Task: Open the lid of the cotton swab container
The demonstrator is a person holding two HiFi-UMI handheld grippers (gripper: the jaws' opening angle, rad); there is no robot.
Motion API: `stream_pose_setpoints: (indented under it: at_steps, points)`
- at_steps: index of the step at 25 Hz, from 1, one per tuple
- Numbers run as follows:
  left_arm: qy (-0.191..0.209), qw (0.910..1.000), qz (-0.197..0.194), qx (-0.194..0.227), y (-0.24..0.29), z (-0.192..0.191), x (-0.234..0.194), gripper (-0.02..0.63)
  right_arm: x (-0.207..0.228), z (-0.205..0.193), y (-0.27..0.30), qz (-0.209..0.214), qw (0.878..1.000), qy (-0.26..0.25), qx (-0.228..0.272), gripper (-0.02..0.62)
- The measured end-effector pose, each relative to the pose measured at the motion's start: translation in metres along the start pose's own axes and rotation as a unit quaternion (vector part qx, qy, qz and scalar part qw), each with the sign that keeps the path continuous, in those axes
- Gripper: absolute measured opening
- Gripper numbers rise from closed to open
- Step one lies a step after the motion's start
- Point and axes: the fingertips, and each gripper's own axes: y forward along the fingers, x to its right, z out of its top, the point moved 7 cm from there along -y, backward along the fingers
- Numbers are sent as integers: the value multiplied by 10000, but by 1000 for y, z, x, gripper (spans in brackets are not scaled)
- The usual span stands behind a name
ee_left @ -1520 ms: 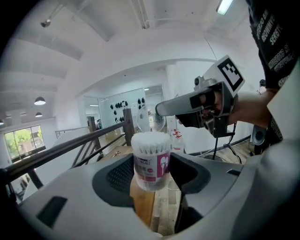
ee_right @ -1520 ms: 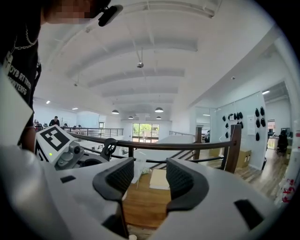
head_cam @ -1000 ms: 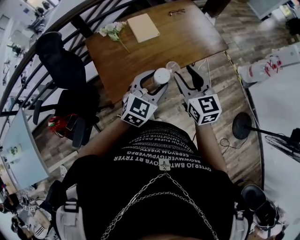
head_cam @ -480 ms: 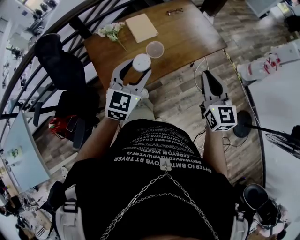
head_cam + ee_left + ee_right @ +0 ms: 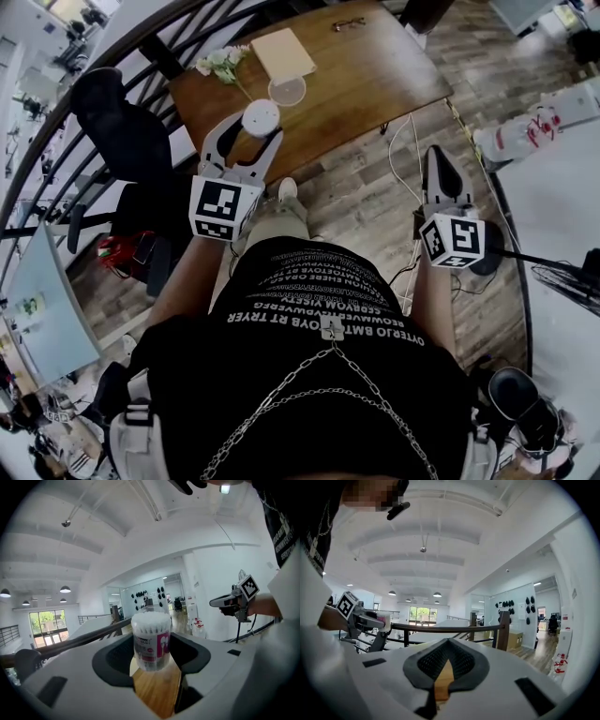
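Observation:
The cotton swab container (image 5: pixel 260 119) is a clear tub packed with white swabs and has no lid on. My left gripper (image 5: pixel 251 131) is shut on it and holds it upright above the near edge of the wooden table (image 5: pixel 375 75). In the left gripper view the container (image 5: pixel 151 639) stands between the two pads of the left gripper (image 5: pixel 151 654). Its clear round lid (image 5: pixel 287 91) lies flat on the table just beyond. My right gripper (image 5: pixel 441 169) hangs off to the right over the floor, shut and empty. Nothing shows between the jaws of the right gripper (image 5: pixel 449 644).
White flowers (image 5: pixel 223 61), a tan board (image 5: pixel 286 52) and glasses (image 5: pixel 349 23) lie on the far half of the table. A black chair (image 5: pixel 122 122) and a dark railing (image 5: pixel 56 141) stand to the left. A round black stand base (image 5: pixel 483 253) and cables sit on the floor at right.
The lid has gone from beside my right gripper's jaws to lying on the table. My right gripper swung out to the right and closed. My left gripper carried the container leftward.

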Motion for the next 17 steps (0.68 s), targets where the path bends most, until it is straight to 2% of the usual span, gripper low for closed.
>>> stream_pose_setpoints:
  at_steps: [8, 17]
  points:
    - [48, 9996, -280, 64, 0, 3, 15, 256, -8, -2, 4, 109, 9999, 61, -76, 15]
    - [97, 9996, -248, 56, -1, 6, 16, 256, -13, 0, 8, 263, 9996, 70, -97, 15]
